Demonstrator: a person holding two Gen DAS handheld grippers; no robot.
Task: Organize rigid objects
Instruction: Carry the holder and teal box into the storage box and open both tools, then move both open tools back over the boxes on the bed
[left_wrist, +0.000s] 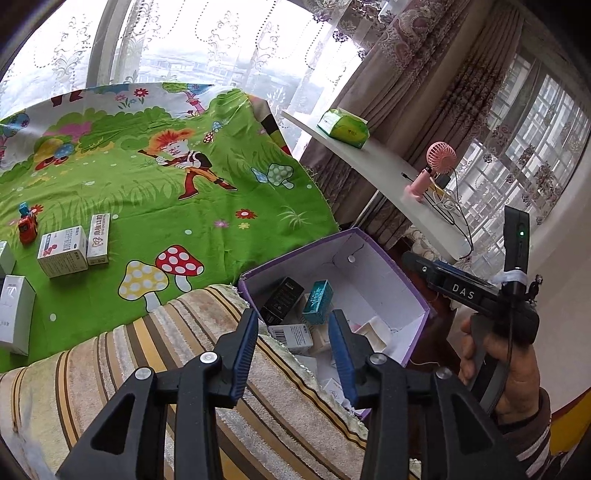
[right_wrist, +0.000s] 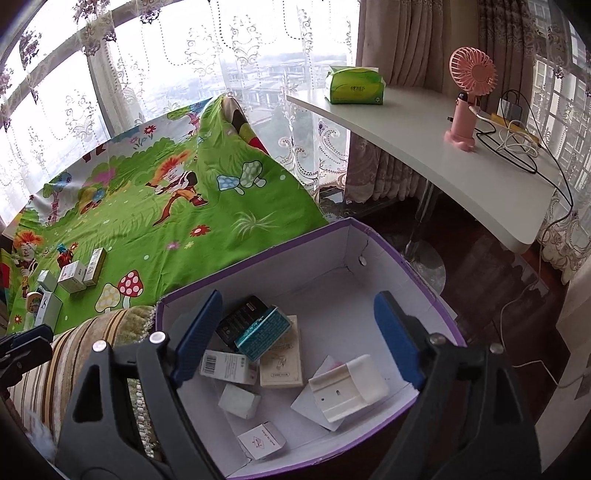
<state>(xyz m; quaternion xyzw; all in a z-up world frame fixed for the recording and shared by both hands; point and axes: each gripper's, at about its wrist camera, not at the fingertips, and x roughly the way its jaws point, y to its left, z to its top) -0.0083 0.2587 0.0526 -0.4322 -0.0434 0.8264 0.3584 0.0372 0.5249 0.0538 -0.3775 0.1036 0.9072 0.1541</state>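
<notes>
The right gripper (right_wrist: 295, 332) hangs released and empty above the purple box (right_wrist: 424, 280), where several packets (right_wrist: 280, 354) already lie; the left gripper (left_wrist: 293, 350) is part-open, empty; best fetch the remaining cartons (left_wrist: 62, 251) squarely, one apiece.

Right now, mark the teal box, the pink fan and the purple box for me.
teal box (right_wrist: 263, 333): right wrist view, on its patterned long side.
pink fan (right_wrist: 472, 73): right wrist view, on the middle of its round grille.
purple box (right_wrist: 421, 271): right wrist view, on its far right rim.
</notes>
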